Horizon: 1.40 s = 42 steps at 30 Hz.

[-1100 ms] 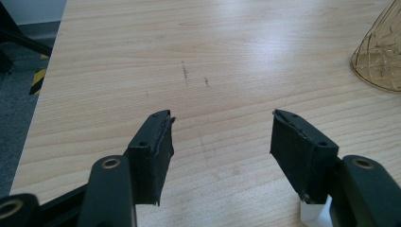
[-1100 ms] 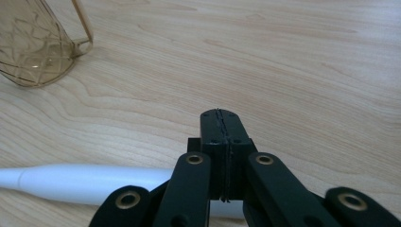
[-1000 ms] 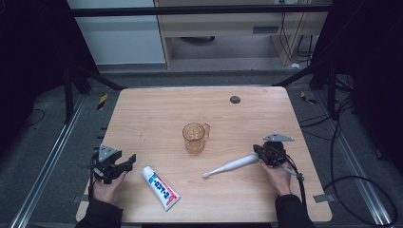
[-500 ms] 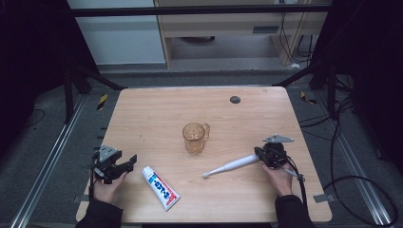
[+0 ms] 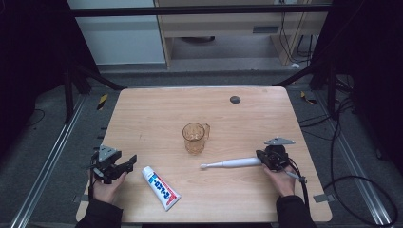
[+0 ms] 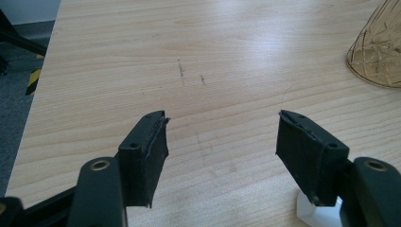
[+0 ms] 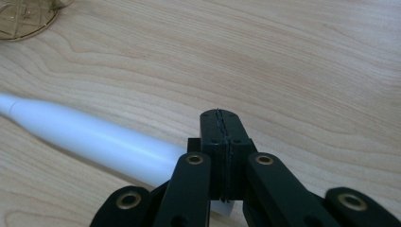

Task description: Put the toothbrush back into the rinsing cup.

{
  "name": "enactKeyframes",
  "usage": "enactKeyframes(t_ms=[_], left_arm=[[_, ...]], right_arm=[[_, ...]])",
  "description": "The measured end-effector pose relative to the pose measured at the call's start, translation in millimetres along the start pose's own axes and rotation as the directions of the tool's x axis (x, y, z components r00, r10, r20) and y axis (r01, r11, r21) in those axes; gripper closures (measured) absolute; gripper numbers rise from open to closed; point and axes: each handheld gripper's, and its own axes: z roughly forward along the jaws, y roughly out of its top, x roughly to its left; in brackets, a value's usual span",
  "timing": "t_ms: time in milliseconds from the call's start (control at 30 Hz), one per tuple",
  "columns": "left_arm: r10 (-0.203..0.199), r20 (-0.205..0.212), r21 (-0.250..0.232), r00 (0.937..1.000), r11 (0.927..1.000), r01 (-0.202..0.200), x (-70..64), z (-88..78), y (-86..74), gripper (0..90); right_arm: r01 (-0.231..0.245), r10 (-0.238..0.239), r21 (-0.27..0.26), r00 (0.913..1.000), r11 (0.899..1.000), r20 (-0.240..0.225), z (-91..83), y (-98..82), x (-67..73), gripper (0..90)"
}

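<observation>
Pale wooden tabletop [image 5: 142, 118]. Your left claw [image 6: 220, 137], jaws just spread and empty, sits beside the toothpaste tube [image 5: 161, 188], which lies near the amber glass mug [image 5: 195, 137]: straddle the tube squarely. Right claw [image 7: 220, 118] closed beside the electric toothbrush [image 5: 230, 164].

Both my grippers are black, linked arms with brass-ringed rivets, flat black pads with small screw holes. My left gripper [image 5: 119, 167] and my right gripper [image 5: 271, 157] each carry a grey three-cornered plate. Black cable trails off the right one. Dark sleeves.
</observation>
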Motion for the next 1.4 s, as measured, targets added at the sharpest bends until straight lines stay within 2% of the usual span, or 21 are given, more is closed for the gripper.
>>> enactKeyframes(t_ms=[300,800,1033,1400], left_arm=[[-0.004,-0.007,0.000,1.0000,1.0000,0.004,0.7,-0.1,-0.5,33.1],[-0.004,-0.014,0.005,0.9999,1.0000,0.004,2.0,-1.1,-1.0,33.0],[-0.011,-0.017,0.002,0.9998,0.9999,0.011,2.4,-1.4,-1.2,33.1],[-0.008,-0.018,0.005,0.9998,1.0000,0.008,2.2,-1.5,-1.2,33.0]], right_arm=[[0.017,-0.017,0.005,0.9998,1.000,-0.006,-9.4,-7.4,4.1,90.0],[0.053,-0.052,0.016,0.9977,0.998,-0.044,-20.2,-14.0,19.1,89.9],[0.051,-0.050,0.029,0.9976,0.998,-0.048,-20.8,-16.2,22.4,90.0],[0.058,-0.057,0.020,0.9969,0.998,-0.055,-29.2,-21.7,27.5,89.8]])
